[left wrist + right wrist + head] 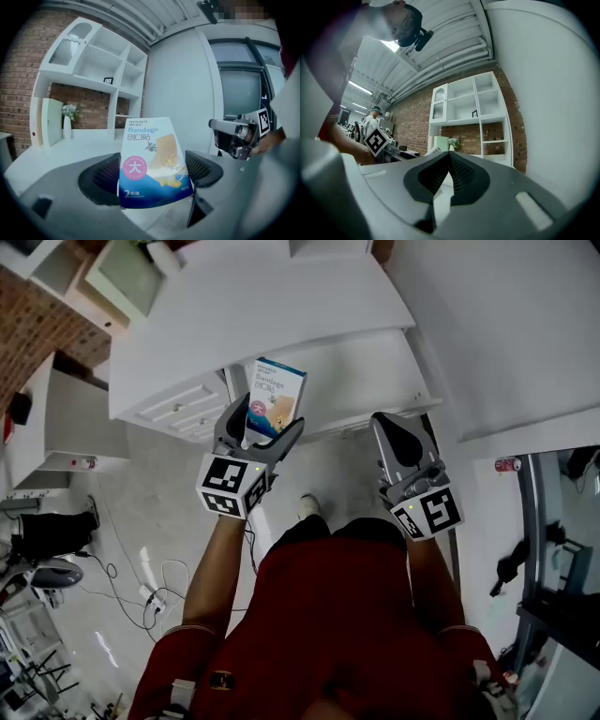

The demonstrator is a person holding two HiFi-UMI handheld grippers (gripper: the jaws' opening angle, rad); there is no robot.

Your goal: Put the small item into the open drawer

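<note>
A small blue and white bandage box (275, 395) stands upright between the jaws of my left gripper (265, 416), which is shut on its lower part. In the left gripper view the box (152, 161) fills the gap between the two dark pads (101, 178), held in front of a white counter. My right gripper (392, 427) hangs a little to the right at the same height. Its jaws are pressed together with nothing in them (449, 159). A white ledge (356, 367) juts out under the counter top just beyond both grippers. I cannot tell if it is the open drawer.
A white cabinet with closed drawer fronts (173, 404) stands at the left under the counter top (272, 306). A white shelf unit (93, 65) with a vase (68, 125) backs onto a brick wall. Cables (141, 587) lie on the floor at the left.
</note>
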